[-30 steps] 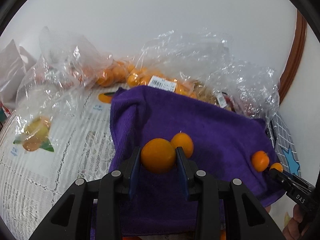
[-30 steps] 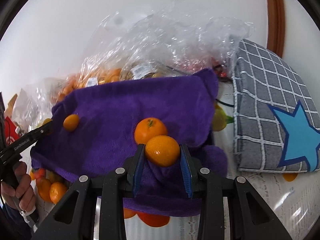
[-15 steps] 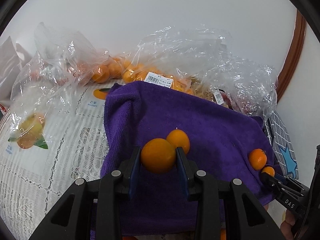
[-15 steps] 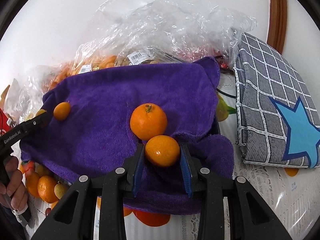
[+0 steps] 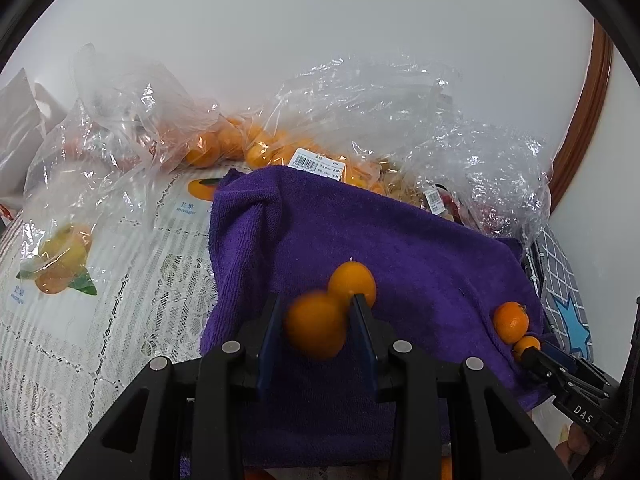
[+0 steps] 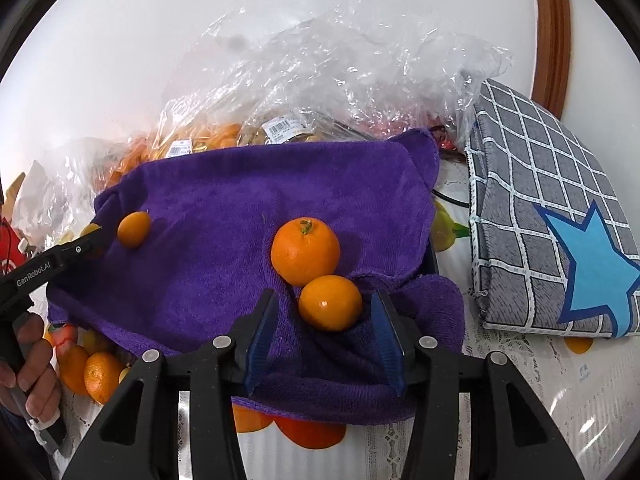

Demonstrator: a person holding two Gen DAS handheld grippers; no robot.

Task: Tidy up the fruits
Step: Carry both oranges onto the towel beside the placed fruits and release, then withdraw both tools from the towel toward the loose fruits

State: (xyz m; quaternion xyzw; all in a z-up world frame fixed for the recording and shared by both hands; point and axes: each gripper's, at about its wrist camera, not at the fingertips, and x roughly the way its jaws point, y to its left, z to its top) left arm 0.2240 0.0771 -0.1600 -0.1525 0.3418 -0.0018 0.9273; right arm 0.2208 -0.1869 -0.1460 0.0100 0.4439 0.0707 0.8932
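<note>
Placing step: right gripper (image 6: pixel 322 320), jaws opening, frees a small orange (image 6: pixel 330 302) onto the purple towel (image 6: pixel 224 216); left gripper (image 5: pixel 316 328) clamps a second orange (image 5: pixel 316 326), next to set down.

left gripper (image 5: pixel 314 308) tilts downward, its jaws narrow around a blurred orange fruit (image 5: pixel 316 326); a sliver of gap seems to show at the left pad, though the blur hides it. the left hand (image 6: pixel 28 368) wraps its handle. right gripper (image 6: pixel 324 300) tilts more steeply down, its jaws opening, both pads clear of the small orange fruit (image 6: pixel 330 303) between them.
</note>
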